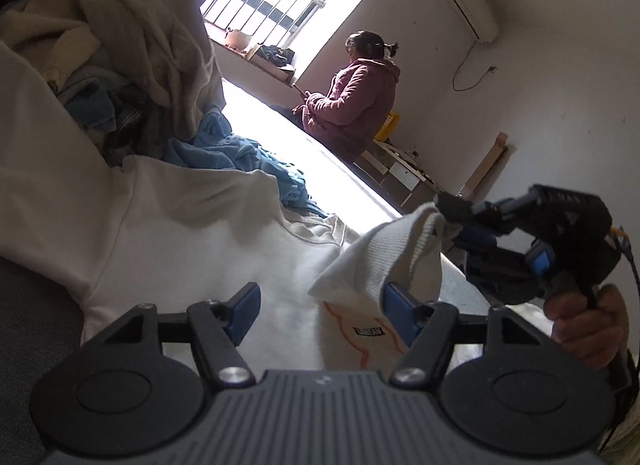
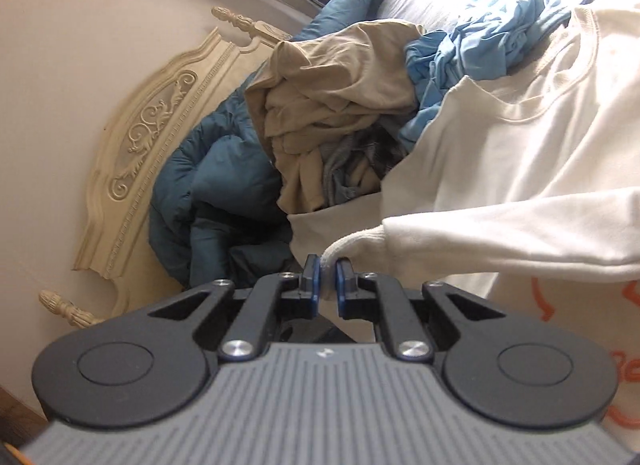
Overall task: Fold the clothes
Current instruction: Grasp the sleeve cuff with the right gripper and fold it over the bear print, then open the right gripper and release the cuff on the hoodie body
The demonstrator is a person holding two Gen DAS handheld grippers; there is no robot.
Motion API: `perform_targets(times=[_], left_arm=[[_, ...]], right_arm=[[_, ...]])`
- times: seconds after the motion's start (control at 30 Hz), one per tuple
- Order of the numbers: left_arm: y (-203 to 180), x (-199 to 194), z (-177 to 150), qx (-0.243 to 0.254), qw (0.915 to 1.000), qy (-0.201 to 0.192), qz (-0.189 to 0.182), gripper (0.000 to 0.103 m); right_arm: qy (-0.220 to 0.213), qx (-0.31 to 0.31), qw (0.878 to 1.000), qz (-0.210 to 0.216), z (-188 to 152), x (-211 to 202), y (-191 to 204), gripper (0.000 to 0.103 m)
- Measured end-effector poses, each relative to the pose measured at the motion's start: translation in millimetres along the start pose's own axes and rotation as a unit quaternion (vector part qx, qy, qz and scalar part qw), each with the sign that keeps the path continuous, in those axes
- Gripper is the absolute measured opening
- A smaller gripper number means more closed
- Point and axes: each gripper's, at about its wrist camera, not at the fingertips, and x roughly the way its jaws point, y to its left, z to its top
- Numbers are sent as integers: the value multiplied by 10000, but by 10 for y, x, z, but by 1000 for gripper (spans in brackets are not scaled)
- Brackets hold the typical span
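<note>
A white sweatshirt (image 1: 168, 225) with an orange print lies spread on the bed; it also shows in the right wrist view (image 2: 520, 153). My right gripper (image 2: 327, 277) is shut on the ribbed sleeve cuff (image 2: 348, 247) and holds the sleeve lifted across the body. In the left wrist view the right gripper (image 1: 448, 221) pinches that cuff (image 1: 400, 249) just above and right of my left gripper (image 1: 320, 313). The left gripper is open and empty, low over the sweatshirt's front.
A pile of beige, grey and blue clothes (image 2: 340, 105) lies beyond the sweatshirt, also in the left wrist view (image 1: 132, 45). A teal quilt (image 2: 224, 193) rests against a carved headboard (image 2: 152, 145). A person in pink (image 1: 356, 101) sits by the window.
</note>
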Motion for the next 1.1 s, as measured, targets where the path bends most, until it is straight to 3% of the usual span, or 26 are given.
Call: perform_targets(times=[0.17, 0.3, 0.53, 0.7, 0.8, 0.9, 1.0, 1.1], left_arm=[[-257, 109, 24, 447, 9989, -19, 144, 70], [-182, 140, 48, 125, 9998, -21, 178, 70], [364, -118, 125, -831, 9937, -207, 719, 69], [618, -447, 149, -956, 9881, -367, 1148, 69], [694, -577, 175, -989, 9858, -446, 1279, 69], [709, -626, 201, -982, 9844, -509, 1366, 69], [701, -592, 207, -980, 9846, -486, 1367, 69], [622, -468, 202, -867, 9866, -293, 1347, 69]], right_arm=[[-344, 57, 9993, 97, 46, -70, 216, 7], [-717, 257, 9961, 440, 100, -192, 281, 7], [-572, 351, 9963, 531, -99, -26, 197, 7], [-946, 603, 9907, 767, -124, 59, 83, 7], [-1214, 407, 9881, 849, -224, 77, 95, 7], [-699, 163, 9960, 535, -495, 344, 41, 16], [265, 257, 9993, 40, -829, 685, -131, 43], [960, 394, 9944, -222, -1095, 857, -275, 43]])
